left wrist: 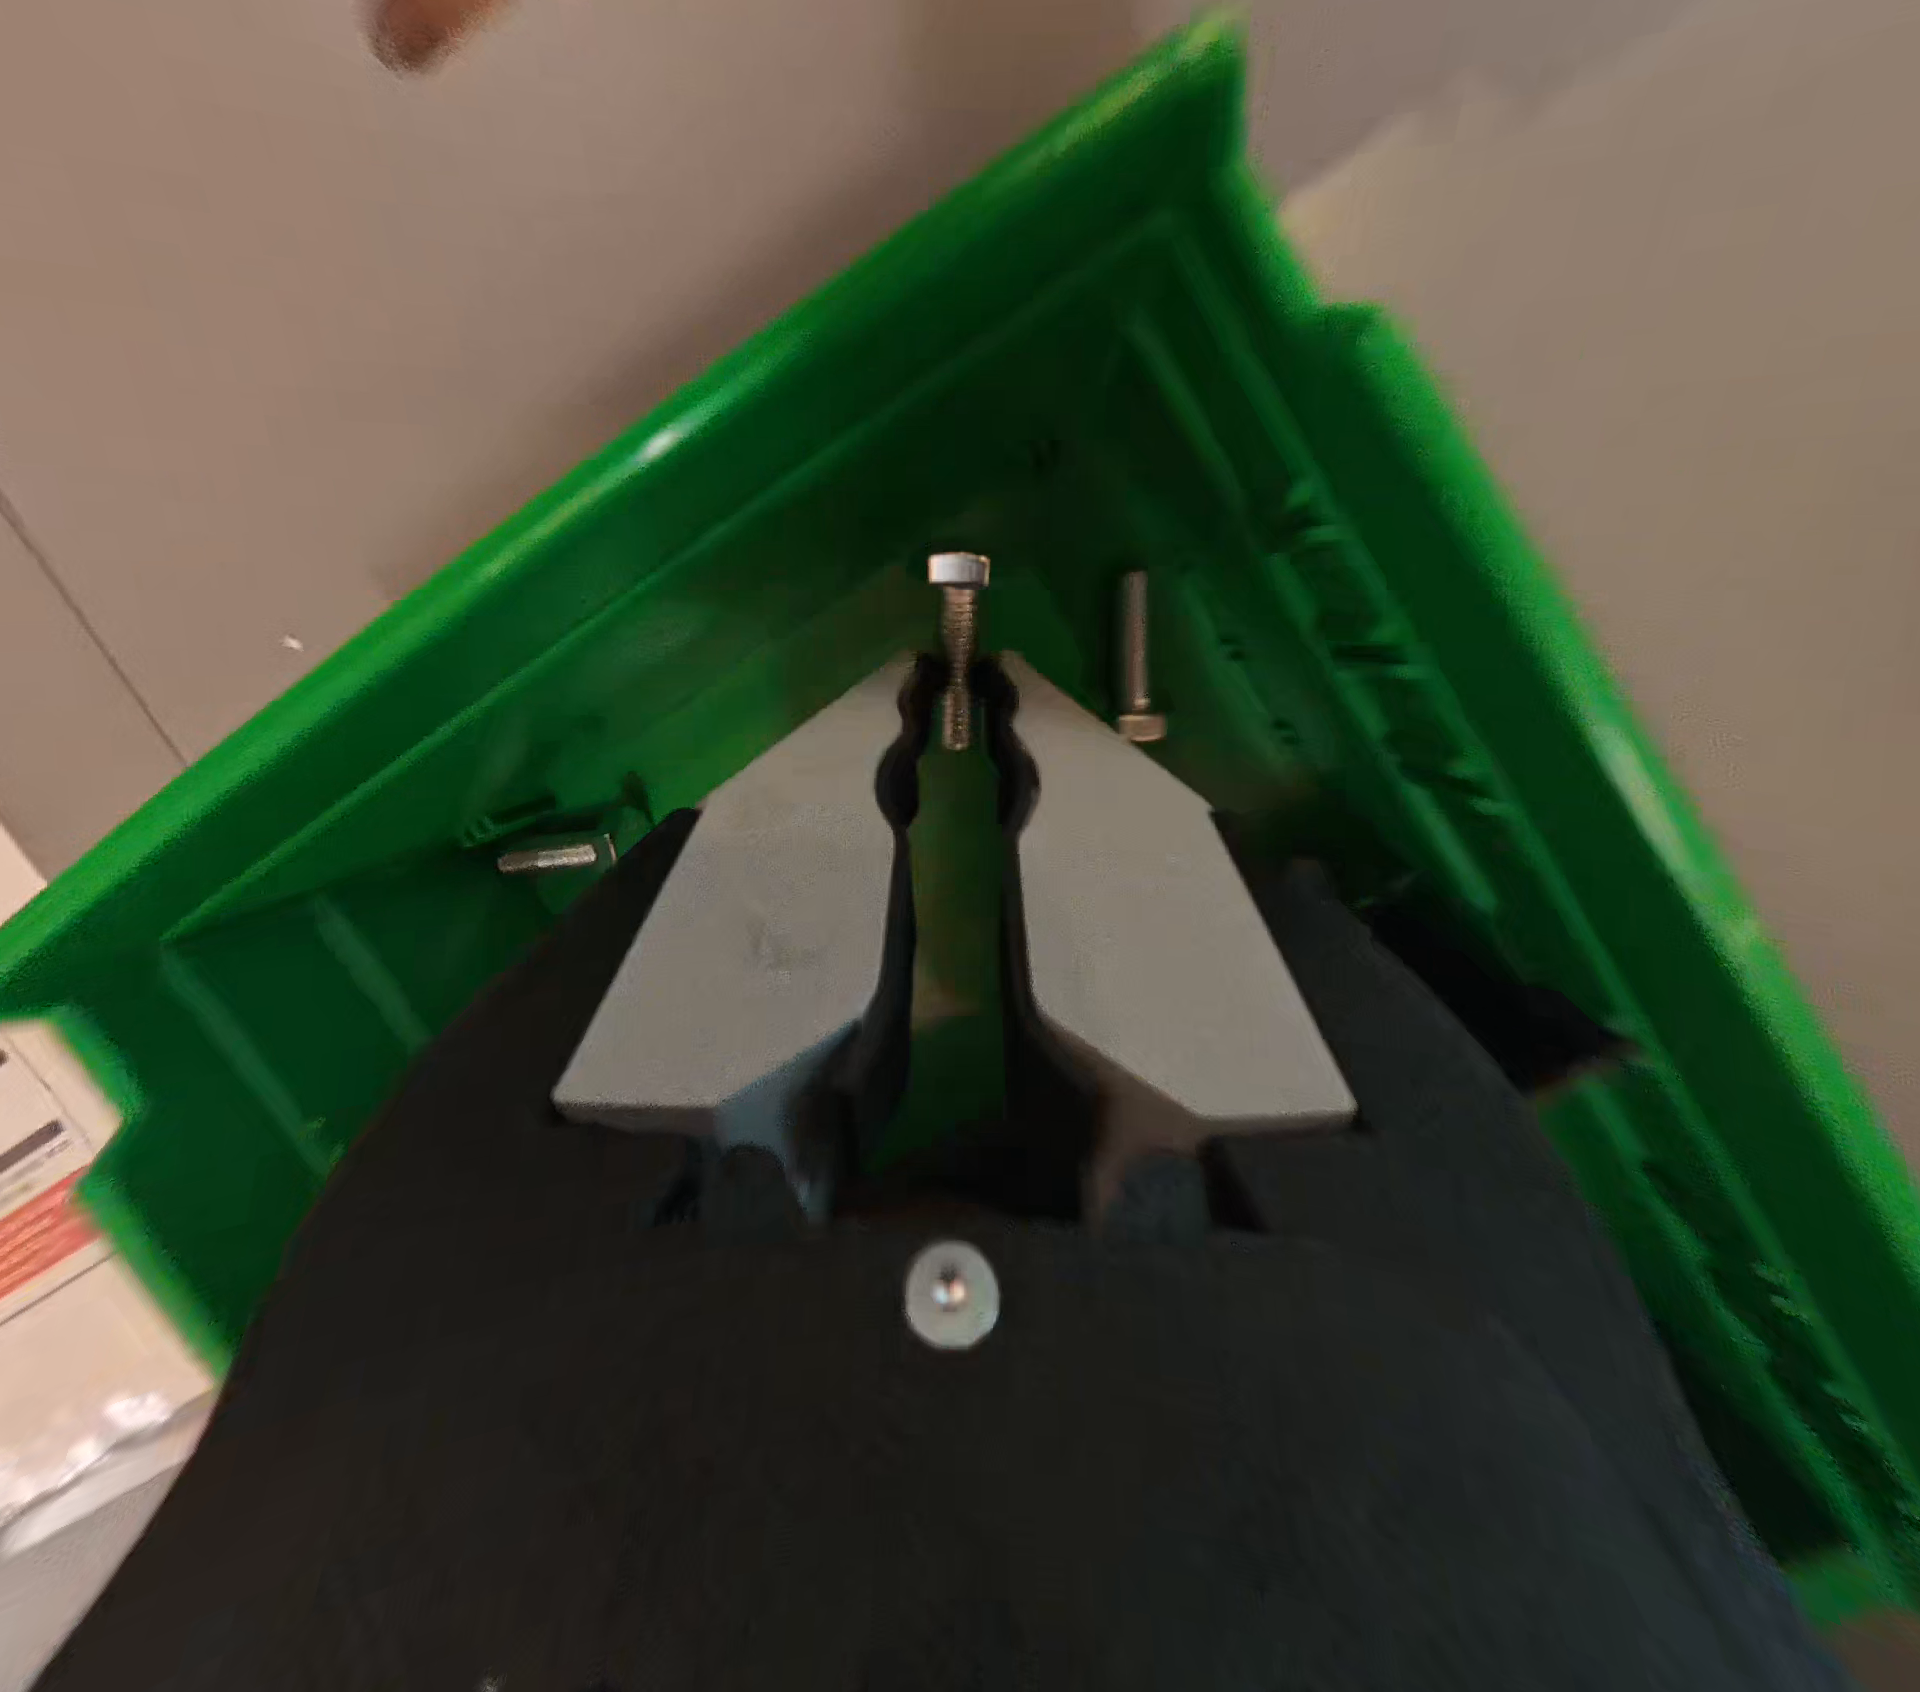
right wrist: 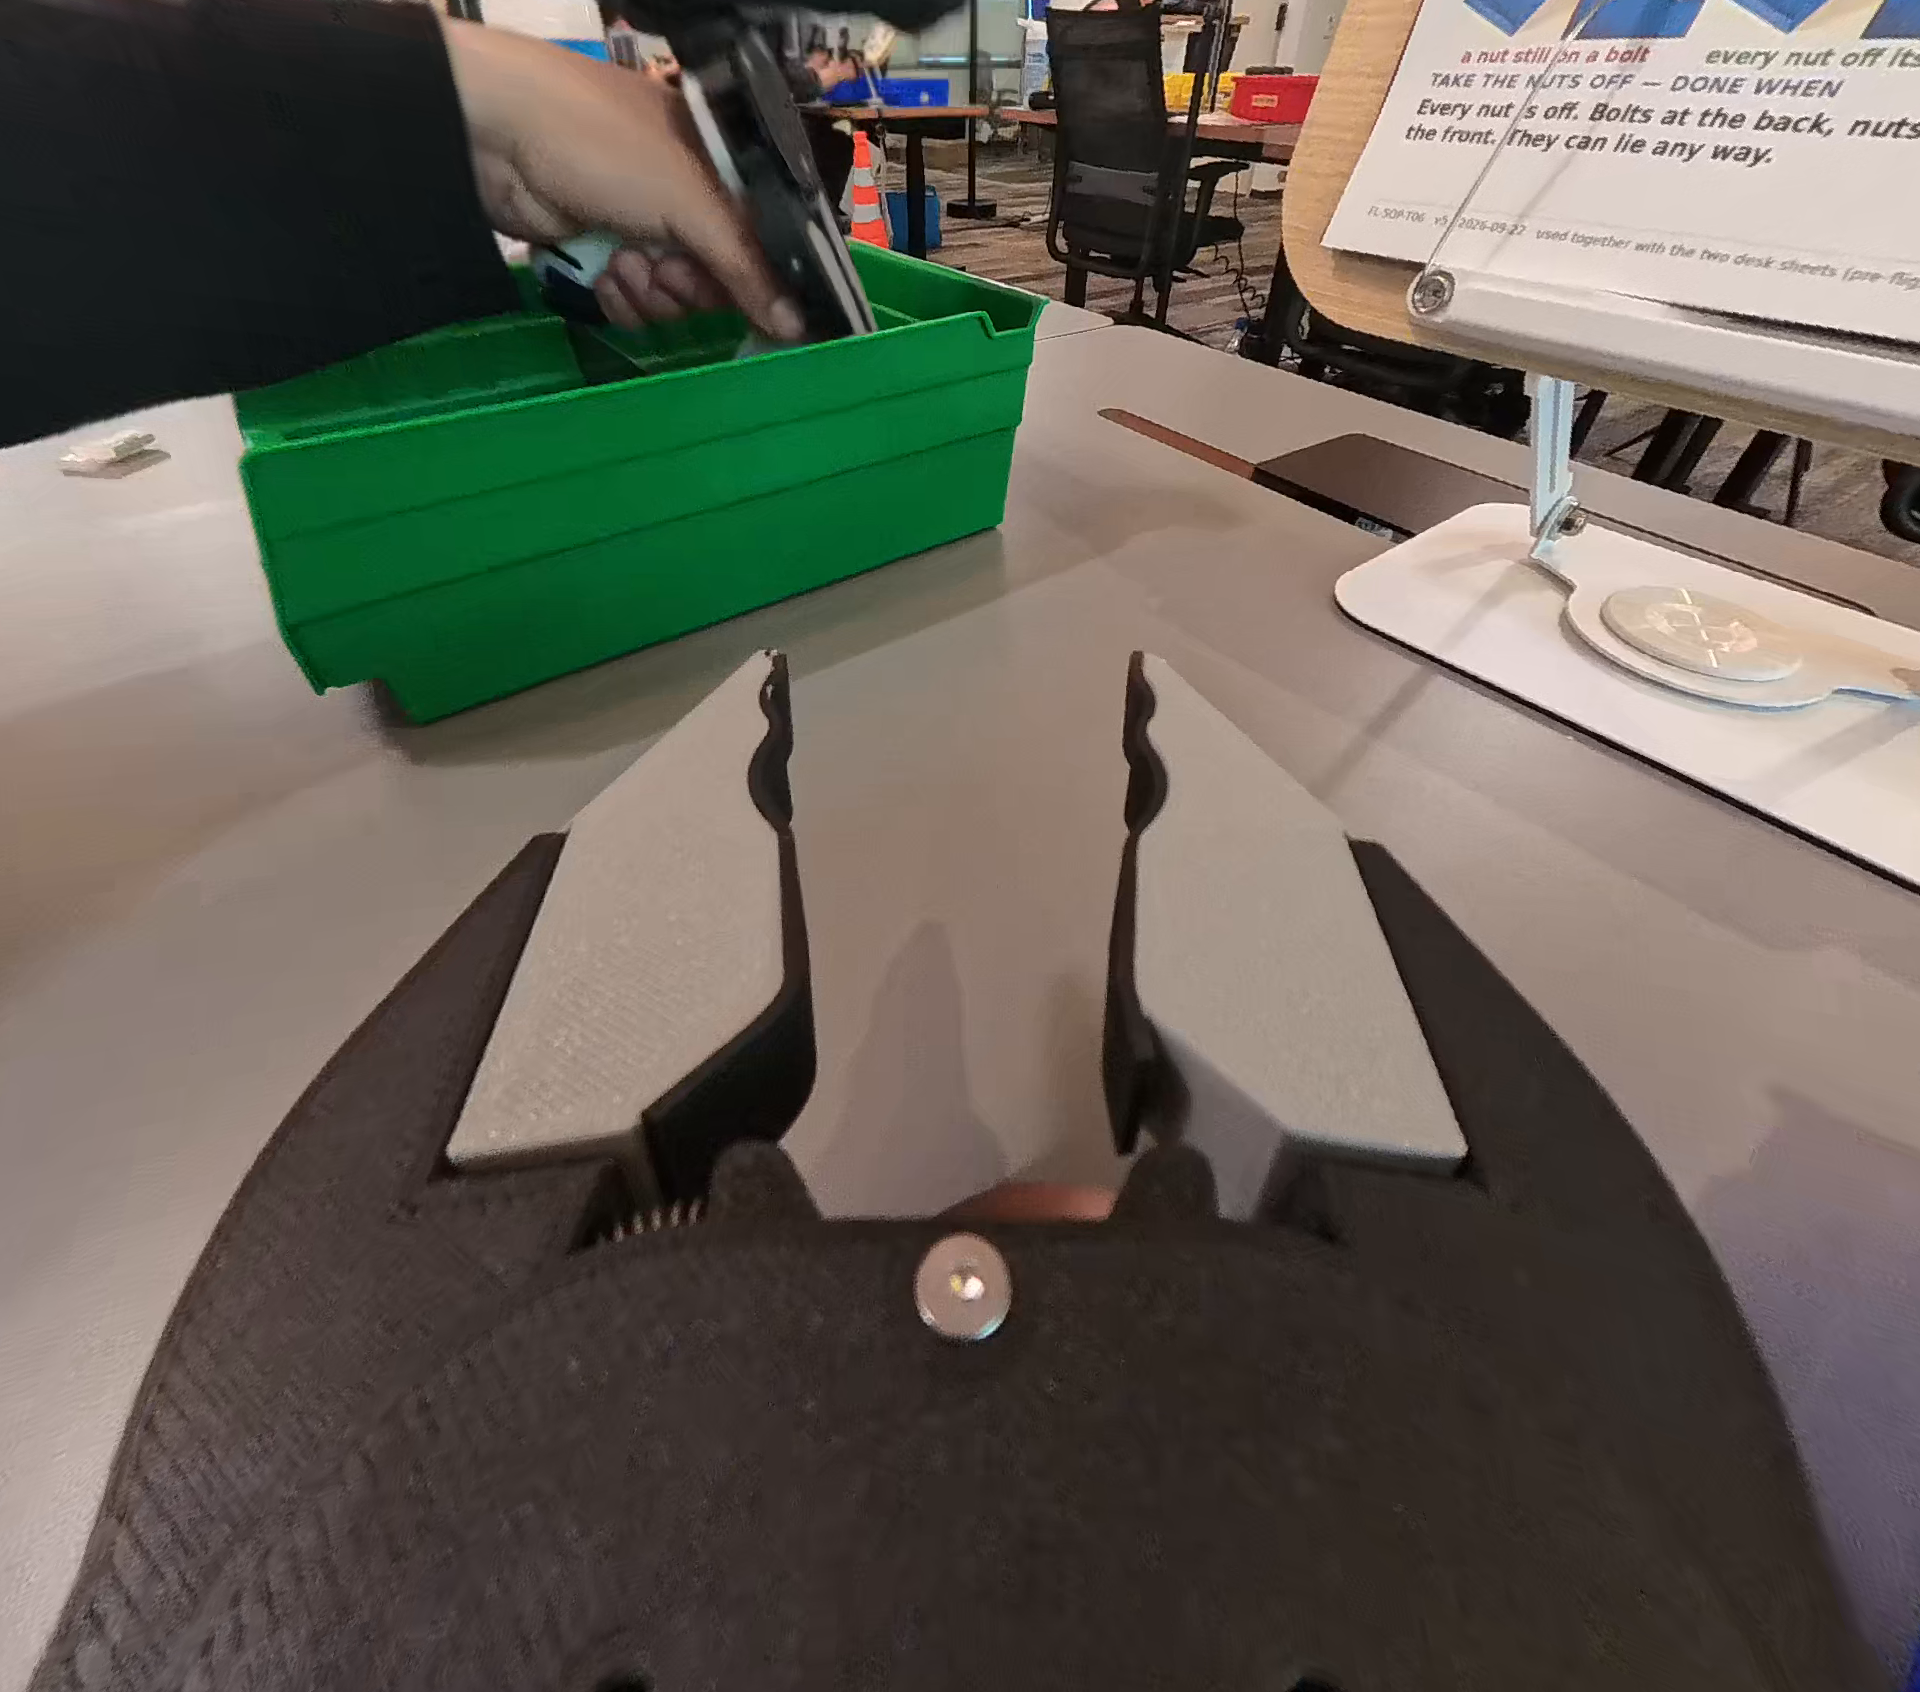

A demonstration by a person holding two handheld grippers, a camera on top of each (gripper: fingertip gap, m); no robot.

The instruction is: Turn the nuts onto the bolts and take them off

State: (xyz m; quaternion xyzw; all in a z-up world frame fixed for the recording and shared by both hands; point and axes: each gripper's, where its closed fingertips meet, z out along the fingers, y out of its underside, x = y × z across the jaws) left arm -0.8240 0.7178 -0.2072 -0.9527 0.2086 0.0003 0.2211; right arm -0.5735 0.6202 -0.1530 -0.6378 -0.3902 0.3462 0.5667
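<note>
Bolts lie inside the green bin (left wrist: pixel 935 416), seen through the left wrist view; one bolt at the left (left wrist: pixel 551 858) rests on the bin floor just beside the black body of the left gripper (left wrist: pixel 958 686), partly hidden by it; the middle bolt (left wrist: pixel 956 645) stands between the tips of that gripper, its pale head away from the camera and its threaded shank running back into the narrow gap; the jaws are drawn nearly together around the shank, though whether they press on it cannot be told through the blur; a third bolt (left wrist: pixel 1135 655) lies just to the right of the tips, head toward the camera, apart from the gripper; no nut can be made out on any of them.

From the right wrist view, a hand (right wrist: pixel 582 167) in a dark sleeve holds the left gripper tilted down into the bin (right wrist: pixel 623 520), which sits on the grey desk (right wrist: pixel 1195 707); the right gripper (right wrist: pixel 956 686) hovers low over the bare desk, near the bin but apart from it; its jaws stand wide apart with nothing between them; farther right, a white stand (right wrist: pixel 1621 634) carries an instruction sheet (right wrist: pixel 1662 84) on a board.
</note>
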